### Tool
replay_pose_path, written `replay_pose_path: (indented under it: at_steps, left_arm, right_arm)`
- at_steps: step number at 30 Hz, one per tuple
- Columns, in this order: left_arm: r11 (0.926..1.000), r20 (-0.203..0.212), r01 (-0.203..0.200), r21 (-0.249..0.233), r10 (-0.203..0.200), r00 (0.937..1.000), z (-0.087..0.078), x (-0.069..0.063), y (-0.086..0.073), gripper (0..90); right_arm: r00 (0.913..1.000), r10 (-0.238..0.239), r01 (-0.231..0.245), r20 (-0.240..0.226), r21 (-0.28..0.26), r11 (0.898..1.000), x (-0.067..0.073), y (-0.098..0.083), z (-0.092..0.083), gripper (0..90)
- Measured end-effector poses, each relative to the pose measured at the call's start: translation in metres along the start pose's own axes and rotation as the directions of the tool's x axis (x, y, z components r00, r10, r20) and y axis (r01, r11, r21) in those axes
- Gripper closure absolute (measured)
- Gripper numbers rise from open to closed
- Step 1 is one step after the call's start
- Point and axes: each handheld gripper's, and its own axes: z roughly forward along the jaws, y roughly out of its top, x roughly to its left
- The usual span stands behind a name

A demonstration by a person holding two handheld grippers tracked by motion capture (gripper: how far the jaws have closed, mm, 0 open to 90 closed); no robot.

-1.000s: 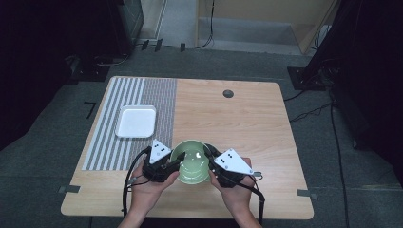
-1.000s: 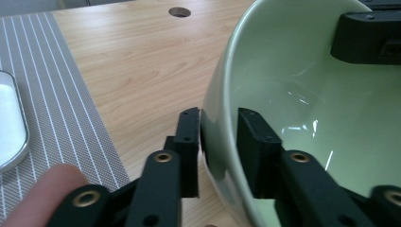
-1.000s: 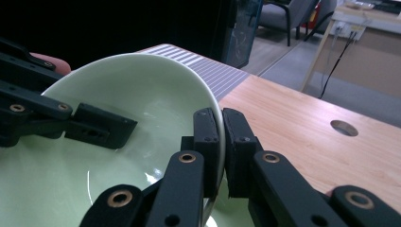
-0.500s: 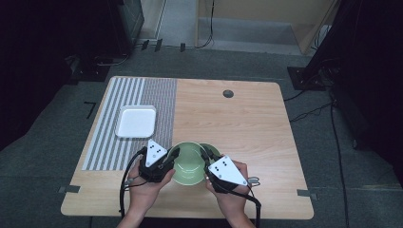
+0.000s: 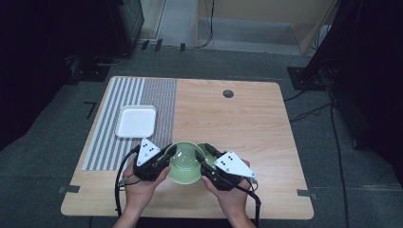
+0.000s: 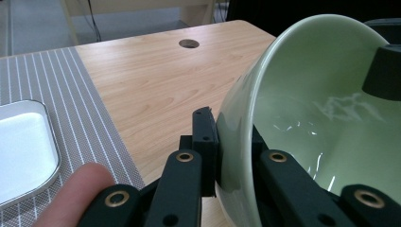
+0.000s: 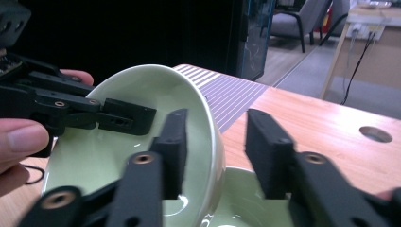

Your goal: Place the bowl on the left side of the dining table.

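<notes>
Pale green glazed ceramic bowl [image 5: 184, 161] sits at the near edge of the light wood table [image 5: 247, 123], between the two hand-held grippers, tipped so its opening faces up and toward the person. Cannot tell from the high view whether it touches the table.

Left gripper [image 5: 167, 154]: jaws pinch the bowl's left rim. In the left gripper view [image 6: 232, 142] one pad is outside the wall, the other inside, both pressed against the ceramic [image 6: 302, 118]. A fingertip [image 6: 78, 187] shows at lower left of that view.

Right gripper [image 5: 203, 153]: jaws spread, straddling the bowl's right rim. In the right gripper view [image 7: 215, 151] the left pad is inside the bowl [image 7: 142, 142], near the wall; the right pad stands clear outside it. Not clamped.

A second pale green bowl [image 7: 241, 198] lies below, between the right gripper's jaws in that view; in the high view its rim [image 5: 204, 148] peeks out just behind the tipped one. Contact between the two bowls unclear.

Left of the bowls: grey-and-white striped placemat [image 5: 128, 95] covers the table's left part, with a white square tray [image 5: 136, 121] with rounded corners on it, well apart from the bowls. Dark round cable hole [image 5: 228, 93] at the far side of the table.
</notes>
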Motion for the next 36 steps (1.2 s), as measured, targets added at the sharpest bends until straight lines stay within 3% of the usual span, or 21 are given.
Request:
replay_pose_path:
  at_steps: [2, 8, 17, 20, 26, 32, 36]
  left_arm:
    - [1.0, -0.001, 0.003, -0.008, -0.003, 1.0, -0.001, 0.002, 0.0, 83.1]
    - [0.999, 0.005, 0.01, -0.043, -0.01, 0.9999, -0.008, 0.011, 0.002, 83.2]
    - [0.997, 0.017, 0.057, -0.053, -0.056, 0.9983, -0.014, 0.025, 0.003, 83.1]
    - [0.996, -0.004, 0.067, -0.058, -0.068, 0.9977, -0.017, 0.032, 0.002, 83.1]
    - [0.9938, -0.026, 0.091, -0.065, -0.092, 0.9954, -0.018, 0.042, 0.0, 83.0]
    - [0.9915, -0.05, 0.099, -0.085, -0.104, 0.9933, -0.024, 0.051, -0.001, 83.0]
    - [0.988, -0.053, 0.118, -0.1, -0.124, 0.9909, -0.027, 0.058, -0.001, 83.1]
  right_arm:
    - [0.9998, 0.02, -0.02, 0.008, 0.0, 1.0, -0.001, 0.002, -0.001, 45.8]
    - [0.9978, 0.067, -0.067, -0.002, -0.01, 0.998, -0.004, 0.009, -0.005, 34.7]
    - [0.9933, 0.114, -0.114, -0.02, 0.011, 0.993, -0.012, 0.013, -0.009, 28.6]
    - [0.9914, 0.13, -0.13, -0.002, 0.02, 0.991, -0.016, 0.014, -0.009, 28.6]
    - [0.9849, 0.172, -0.172, -0.013, 0.015, 0.985, -0.023, 0.016, -0.012, 28.2]
    - [0.9817, 0.19, -0.19, 0.009, 0.0, 0.982, -0.037, 0.018, -0.019, 23.5]
    - [0.979, 0.199, -0.2, 0.044, 0.025, 0.979, -0.048, 0.015, -0.019, 22.8]
